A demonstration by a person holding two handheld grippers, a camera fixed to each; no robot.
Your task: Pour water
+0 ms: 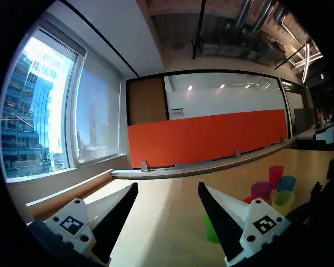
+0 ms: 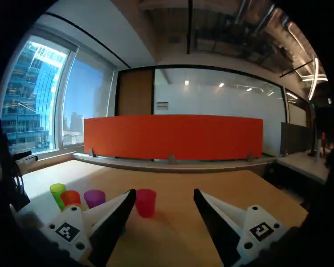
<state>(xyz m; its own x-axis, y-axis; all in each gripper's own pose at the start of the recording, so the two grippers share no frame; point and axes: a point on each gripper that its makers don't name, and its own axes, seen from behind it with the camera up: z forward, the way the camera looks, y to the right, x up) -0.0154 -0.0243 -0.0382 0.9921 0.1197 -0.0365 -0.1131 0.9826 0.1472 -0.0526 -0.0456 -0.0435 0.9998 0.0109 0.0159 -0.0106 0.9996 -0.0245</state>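
Note:
Several plastic cups stand on the wooden table (image 1: pixel 167 222). In the left gripper view they cluster at the right: a pink cup (image 1: pixel 276 174), a blue cup (image 1: pixel 286 182), a purple cup (image 1: pixel 261 189), a yellow cup (image 1: pixel 283 201), and a green cup (image 1: pixel 211 229) half hidden behind a finger. My left gripper (image 1: pixel 167 184) is open and holds nothing. In the right gripper view, a pink cup (image 2: pixel 145 202) stands just beyond my open right gripper (image 2: pixel 164 191). To the left stand a purple cup (image 2: pixel 95 198), an orange cup (image 2: pixel 70 198) and a green cup (image 2: pixel 58 193).
An orange divider panel (image 2: pixel 171 137) runs along the table's far edge. Large windows (image 1: pixel 38 111) are on the left. A dark shape (image 2: pixel 6 178) sits at the left edge of the right gripper view. Another desk (image 2: pixel 305 164) stands to the right.

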